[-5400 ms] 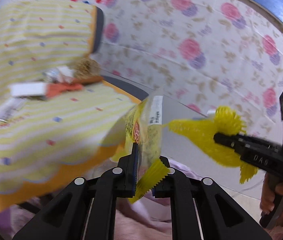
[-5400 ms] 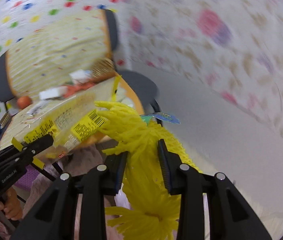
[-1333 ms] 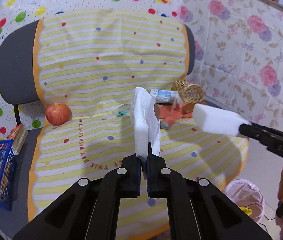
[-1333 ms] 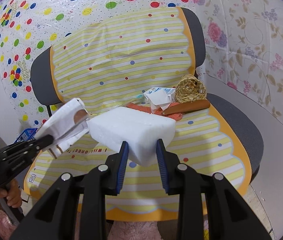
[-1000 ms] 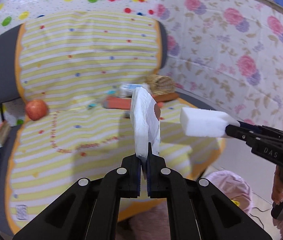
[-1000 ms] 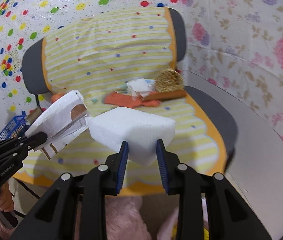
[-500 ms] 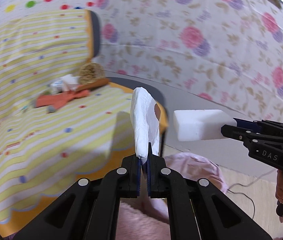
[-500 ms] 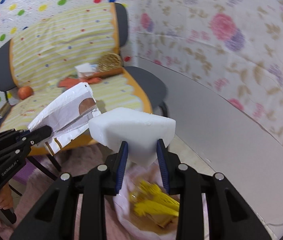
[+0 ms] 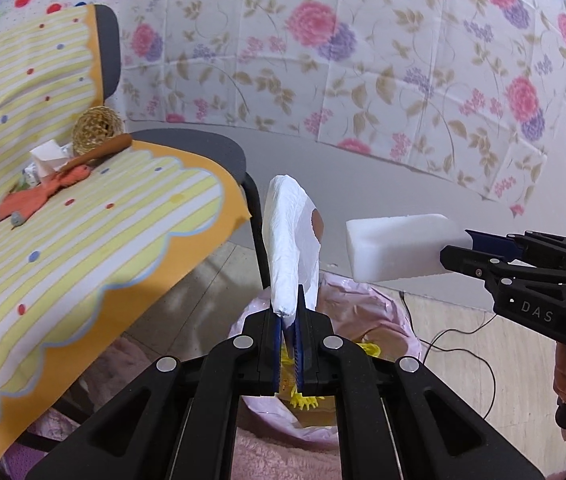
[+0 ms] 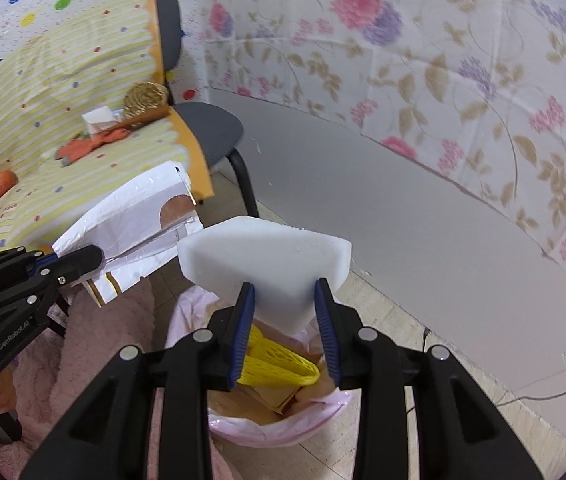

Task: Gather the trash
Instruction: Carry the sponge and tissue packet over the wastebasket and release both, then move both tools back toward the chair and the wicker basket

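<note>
Two claws [image 9: 287,344] [image 10: 285,332], one foam block [image 10: 265,256], one white wrapper [image 10: 131,224], one pink bag [image 10: 219,428].

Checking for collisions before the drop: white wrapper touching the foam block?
Apart. The left wrist view shows bare wall between the white wrapper and the foam block.

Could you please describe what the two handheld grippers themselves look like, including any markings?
Both are matte black plastic with silver screws and ribbed blue finger pads. The left gripper is lettered "GenRobot.AI" in white. The right gripper is lettered "DAS". Each has a black pistol-style handle. No sleeves are visible.

Both wrist views face down, sharing pink bag [image 9: 387,320].
</note>
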Available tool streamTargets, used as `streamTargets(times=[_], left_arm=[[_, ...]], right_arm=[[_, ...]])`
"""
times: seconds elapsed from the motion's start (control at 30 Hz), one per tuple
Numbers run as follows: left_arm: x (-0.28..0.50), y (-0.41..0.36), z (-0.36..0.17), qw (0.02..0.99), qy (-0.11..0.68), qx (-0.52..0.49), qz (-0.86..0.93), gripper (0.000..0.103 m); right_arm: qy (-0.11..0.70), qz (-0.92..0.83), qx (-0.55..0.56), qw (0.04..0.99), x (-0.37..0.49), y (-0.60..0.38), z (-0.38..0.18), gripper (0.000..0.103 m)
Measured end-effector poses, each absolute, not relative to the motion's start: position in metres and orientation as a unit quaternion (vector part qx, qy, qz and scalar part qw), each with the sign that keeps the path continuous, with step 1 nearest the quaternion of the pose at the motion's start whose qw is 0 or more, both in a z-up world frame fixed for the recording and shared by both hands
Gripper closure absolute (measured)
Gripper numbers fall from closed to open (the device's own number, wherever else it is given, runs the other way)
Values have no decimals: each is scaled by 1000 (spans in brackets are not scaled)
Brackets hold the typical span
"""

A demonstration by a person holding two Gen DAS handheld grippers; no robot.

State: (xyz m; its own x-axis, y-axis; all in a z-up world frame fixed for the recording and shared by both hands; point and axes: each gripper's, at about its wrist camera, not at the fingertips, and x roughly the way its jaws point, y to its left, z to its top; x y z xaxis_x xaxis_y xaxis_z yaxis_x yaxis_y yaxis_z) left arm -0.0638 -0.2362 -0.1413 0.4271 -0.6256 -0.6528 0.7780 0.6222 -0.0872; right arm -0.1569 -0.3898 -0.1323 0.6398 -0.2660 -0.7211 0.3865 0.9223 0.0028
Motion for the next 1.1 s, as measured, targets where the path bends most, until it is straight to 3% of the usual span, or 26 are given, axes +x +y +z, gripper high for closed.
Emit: streamTargets(times=[0.17,0.23,0.3,1.1], left_arm=[[-59,-249,-146,833,341,119,-419,92],[-57,-251,-148,832,345,117,-418,78],[-55,-251,-148,832,347,110,-419,50],[-16,-125,-97,905,322,52,-274,48]], right_arm=[[391,-179,83,899,-150,-399,-146,69],[395,-177,82,898,-146,-399,-150,65],[396,-178,81,897,-144,-399,-153,56],[328,-88,63,939,-105,-352,-79,54]])
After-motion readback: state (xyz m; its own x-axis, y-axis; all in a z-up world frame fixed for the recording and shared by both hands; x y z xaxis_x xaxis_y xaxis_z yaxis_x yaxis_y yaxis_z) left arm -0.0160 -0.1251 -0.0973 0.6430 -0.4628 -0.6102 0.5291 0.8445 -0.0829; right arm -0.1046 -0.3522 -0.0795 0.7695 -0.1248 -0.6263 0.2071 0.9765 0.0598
